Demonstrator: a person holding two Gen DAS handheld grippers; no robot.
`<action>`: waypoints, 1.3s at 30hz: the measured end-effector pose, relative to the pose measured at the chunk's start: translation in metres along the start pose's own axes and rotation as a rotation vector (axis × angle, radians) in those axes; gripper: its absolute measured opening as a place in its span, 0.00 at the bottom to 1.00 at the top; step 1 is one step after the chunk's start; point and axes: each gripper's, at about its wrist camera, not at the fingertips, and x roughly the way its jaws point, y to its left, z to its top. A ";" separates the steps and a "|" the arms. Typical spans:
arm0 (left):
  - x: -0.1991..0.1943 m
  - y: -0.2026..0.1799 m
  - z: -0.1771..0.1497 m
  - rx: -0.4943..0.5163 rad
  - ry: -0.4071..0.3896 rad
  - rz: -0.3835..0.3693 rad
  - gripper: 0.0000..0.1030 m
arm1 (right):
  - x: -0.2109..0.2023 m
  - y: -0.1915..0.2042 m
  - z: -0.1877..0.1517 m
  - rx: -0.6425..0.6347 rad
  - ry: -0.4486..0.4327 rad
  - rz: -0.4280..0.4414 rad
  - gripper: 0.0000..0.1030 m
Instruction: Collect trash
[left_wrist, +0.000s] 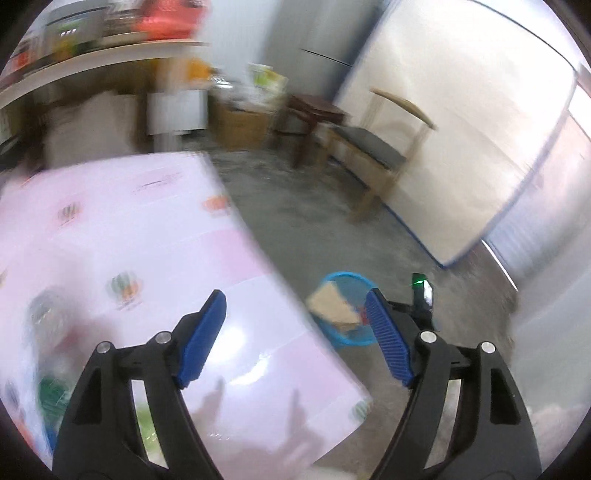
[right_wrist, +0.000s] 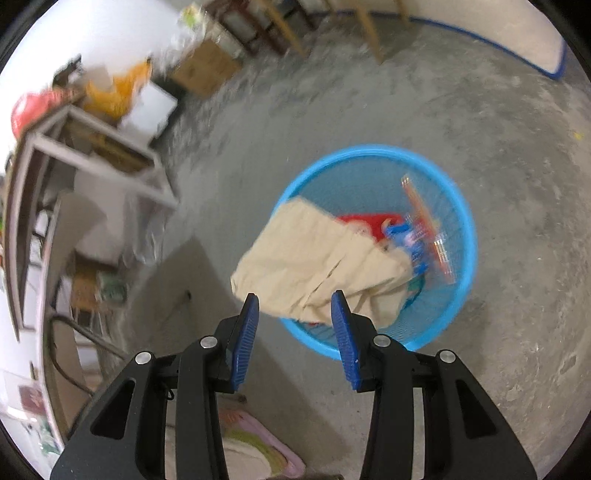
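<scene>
**Paper bag hangs over the bin's rim, just ahead of the right gripper**

The blue bin (right_wrist: 373, 251) sits on the floor. A tan paper bag (right_wrist: 317, 266) lies half in it, its long side running from 9 o'clock to 3 o'clock, sticking out over the rim. The right gripper (right_wrist: 295, 325) points down at it, half open, holding nothing. The bag is straight ahead at 12 o'clock, so this hand is nearer. The left gripper (left_wrist: 295, 336) is wide open and empty over the pink desk (left_wrist: 147, 240), with the bin at its 1 o'clock
</scene>
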 end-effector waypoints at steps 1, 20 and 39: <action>-0.016 0.019 -0.014 -0.035 -0.012 0.039 0.72 | 0.015 0.004 0.001 -0.010 0.018 -0.010 0.37; -0.158 0.184 -0.175 -0.543 -0.126 0.467 0.72 | 0.184 -0.047 0.033 0.165 0.442 -0.439 0.26; -0.137 0.201 -0.186 -0.509 -0.175 0.321 0.74 | -0.126 0.124 -0.030 -0.286 -0.209 -0.306 0.62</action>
